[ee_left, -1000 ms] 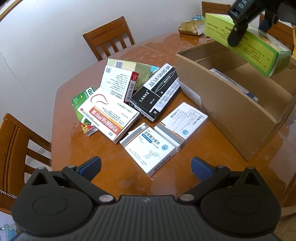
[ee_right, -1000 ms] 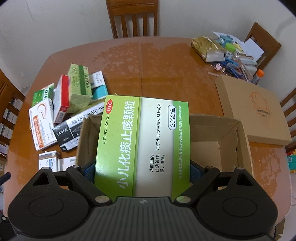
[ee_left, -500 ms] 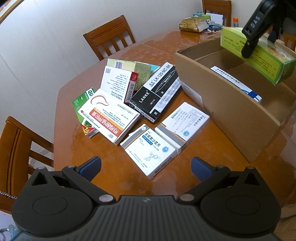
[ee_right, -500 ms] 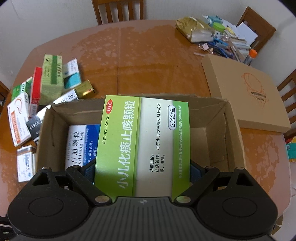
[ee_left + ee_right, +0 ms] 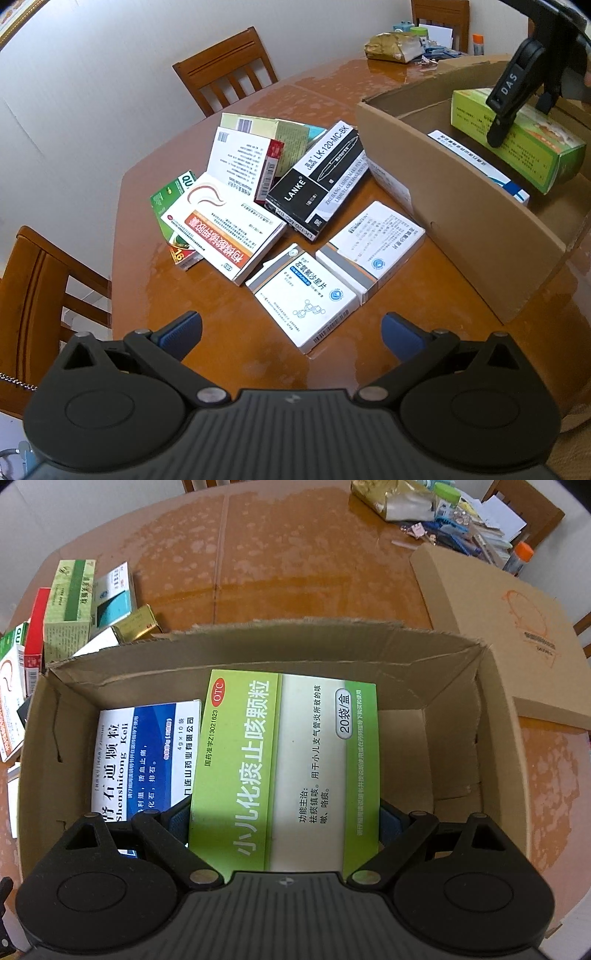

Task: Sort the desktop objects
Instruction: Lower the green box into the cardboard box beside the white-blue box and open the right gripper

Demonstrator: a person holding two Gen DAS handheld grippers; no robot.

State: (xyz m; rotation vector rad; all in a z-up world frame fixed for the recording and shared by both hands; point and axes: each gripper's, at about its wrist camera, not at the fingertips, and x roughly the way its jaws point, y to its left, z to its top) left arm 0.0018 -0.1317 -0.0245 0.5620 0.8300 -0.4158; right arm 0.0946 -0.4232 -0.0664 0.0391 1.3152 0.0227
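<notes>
My right gripper (image 5: 284, 819) is shut on a green and white medicine box (image 5: 284, 760), held inside the open cardboard box (image 5: 258, 642), beside a blue and white medicine box (image 5: 147, 753) lying on its floor. From the left wrist view the green box (image 5: 517, 144) hangs just above the carton's (image 5: 461, 206) inside. My left gripper (image 5: 291, 332) is open, hovering over the table just short of two white medicine boxes (image 5: 306, 291). A pile with a black LANKE pen box (image 5: 317, 184) and a white and orange box (image 5: 225, 229) lies behind them.
Wooden chairs (image 5: 225, 70) stand around the brown table (image 5: 147, 295). A flat cardboard lid (image 5: 509, 627) lies right of the carton. A gold bag (image 5: 391, 500) and stationery clutter sit at the far right corner.
My right gripper has carried the green box forward and down into the cardboard box. The left gripper has stayed nearly still and open.
</notes>
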